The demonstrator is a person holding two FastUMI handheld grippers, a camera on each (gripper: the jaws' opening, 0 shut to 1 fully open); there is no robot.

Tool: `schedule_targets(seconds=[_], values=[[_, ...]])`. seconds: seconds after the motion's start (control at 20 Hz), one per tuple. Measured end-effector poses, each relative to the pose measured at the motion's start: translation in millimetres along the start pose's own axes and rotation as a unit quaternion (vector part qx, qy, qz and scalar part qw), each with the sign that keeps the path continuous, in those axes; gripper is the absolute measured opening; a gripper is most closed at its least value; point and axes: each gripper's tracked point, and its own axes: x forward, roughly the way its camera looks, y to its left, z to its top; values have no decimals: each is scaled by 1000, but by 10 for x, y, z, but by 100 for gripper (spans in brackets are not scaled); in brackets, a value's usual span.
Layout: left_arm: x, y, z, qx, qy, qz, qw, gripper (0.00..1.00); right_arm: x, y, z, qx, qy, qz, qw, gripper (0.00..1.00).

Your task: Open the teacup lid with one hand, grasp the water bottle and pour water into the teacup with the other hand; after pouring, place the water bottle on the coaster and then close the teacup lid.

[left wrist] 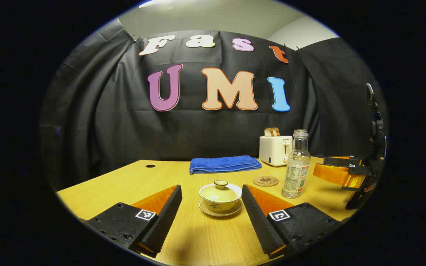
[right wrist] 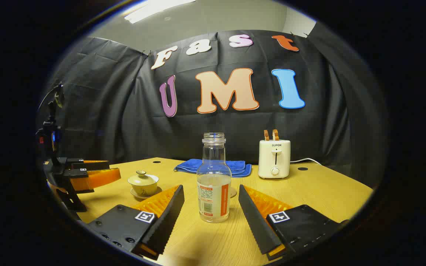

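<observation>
A cream teacup with its knobbed lid on stands on a saucer, straight ahead of my left gripper, which is open with the cup between and just beyond its fingertips. An uncapped clear water bottle, partly filled, stands upright in front of my open right gripper, apart from both fingers. The bottle stands right of the cup, and a round cork coaster lies between them, a little farther back. In the right gripper view the teacup sits at the left, near the left gripper.
A folded blue towel lies behind the cup. A white toaster with two bread slices stands at the back right of the wooden table. The toaster has a cord trailing right. The black cloth wall closes the back.
</observation>
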Motion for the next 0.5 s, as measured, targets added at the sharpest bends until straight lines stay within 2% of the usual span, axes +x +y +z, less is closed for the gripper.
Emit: schedule_targets(seconds=[0.35,0.4,0.5], values=[[17,-90,-1,4,2,-21,1000,95,-12,20,1,0,0,5,1000,94],[31,-92,-2,3,1,-23,1000,95,-11,18,3,0,2,6,1000,96],[30,-64,-4,1,2,-19,1000,95,-6,35,8,0,1,7,1000,95]])
